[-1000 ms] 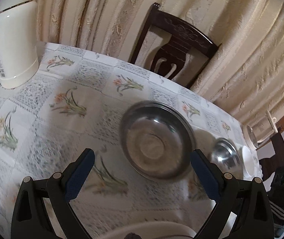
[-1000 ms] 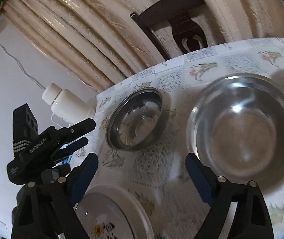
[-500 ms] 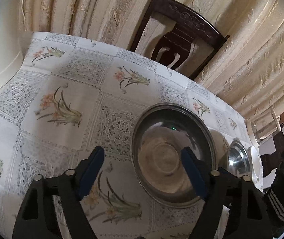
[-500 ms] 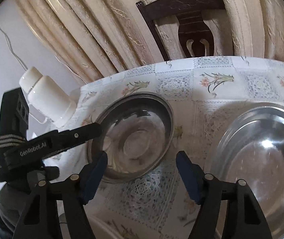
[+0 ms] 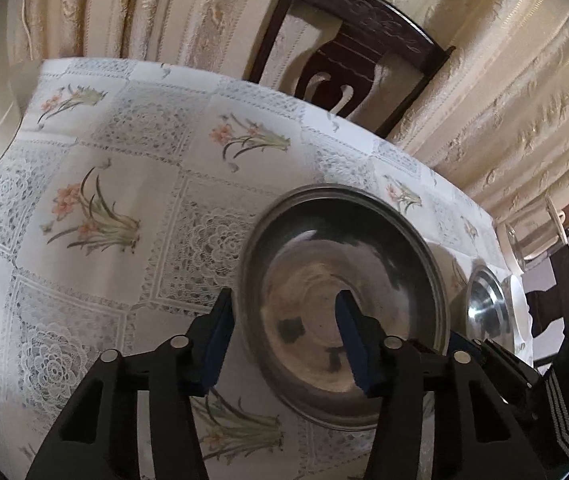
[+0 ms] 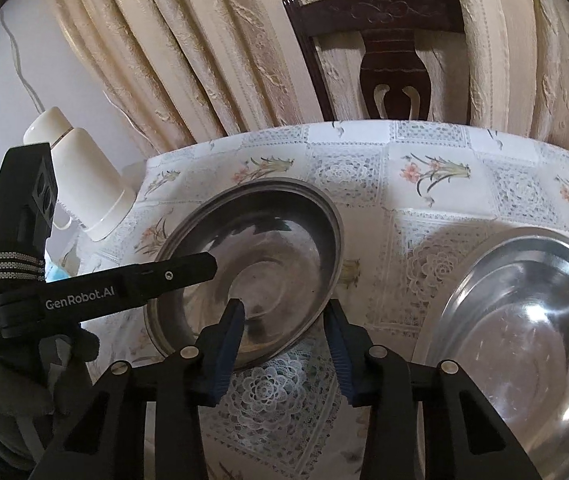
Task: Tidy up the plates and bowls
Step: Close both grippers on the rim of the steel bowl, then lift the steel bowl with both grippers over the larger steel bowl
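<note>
A dark steel bowl (image 5: 344, 304) sits on the flowered tablecloth (image 5: 132, 168). My left gripper (image 5: 284, 312) is open and straddles its left rim: one finger outside, one inside. In the right wrist view the same bowl (image 6: 260, 264) has my right gripper (image 6: 284, 314) open across its near right rim, with the left gripper's finger (image 6: 164, 276) reaching in from the left. A shinier steel bowl (image 6: 524, 320) lies to the right; it also shows in the left wrist view (image 5: 486, 308).
A white kettle (image 6: 80, 184) stands at the table's left end. A dark wooden chair (image 6: 388, 60) stands behind the table against cream curtains. A clear glass jug (image 5: 532, 236) and a white dish (image 5: 520, 312) are at the far right edge.
Both grippers have moved in on the dark bowl and narrowed; each now has a finger on either side of its rim. The kettle has slid out of the left view.
</note>
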